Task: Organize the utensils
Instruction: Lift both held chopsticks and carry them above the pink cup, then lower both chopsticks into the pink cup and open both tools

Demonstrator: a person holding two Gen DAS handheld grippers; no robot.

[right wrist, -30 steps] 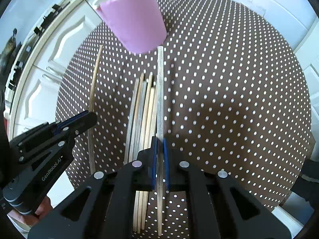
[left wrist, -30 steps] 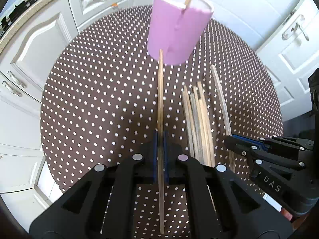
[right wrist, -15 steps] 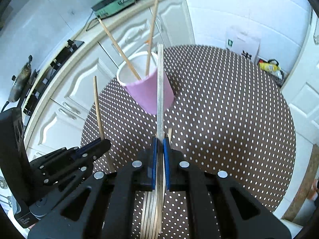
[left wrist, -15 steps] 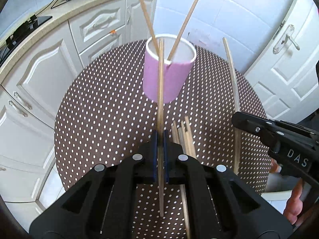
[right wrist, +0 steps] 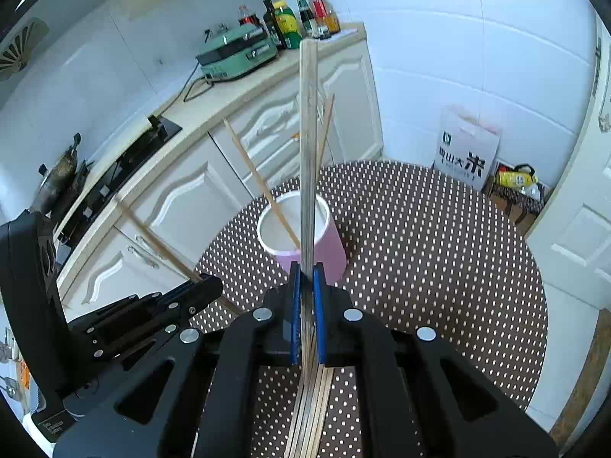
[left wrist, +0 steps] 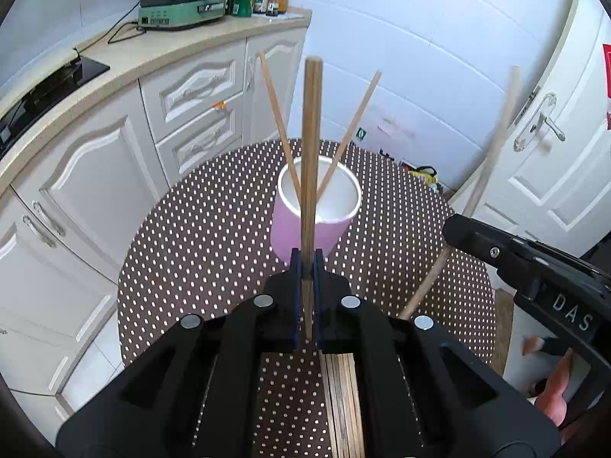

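- Holding one chopstick in each gripper, I keep both sticks pointing up the frame toward the pink cup [left wrist: 313, 225] at centre — lined up, I judge, so each can be dropped in end first.
- My left gripper [left wrist: 305, 267] is clamped on a darker wooden chopstick [left wrist: 310, 145]; its pads pinch the shaft low down, so most of the length stands free above.
- My right gripper [right wrist: 305, 278] is pressed tight on a paler chopstick [right wrist: 307, 133], gripped the same way.
- Count in the cup: two chopsticks [left wrist: 278, 114] lean apart against the rim — a V.
- Several more lie bundled on the dotted table [left wrist: 214, 229] at lower centre, partly hidden under my grippers; I cannot count them exactly.
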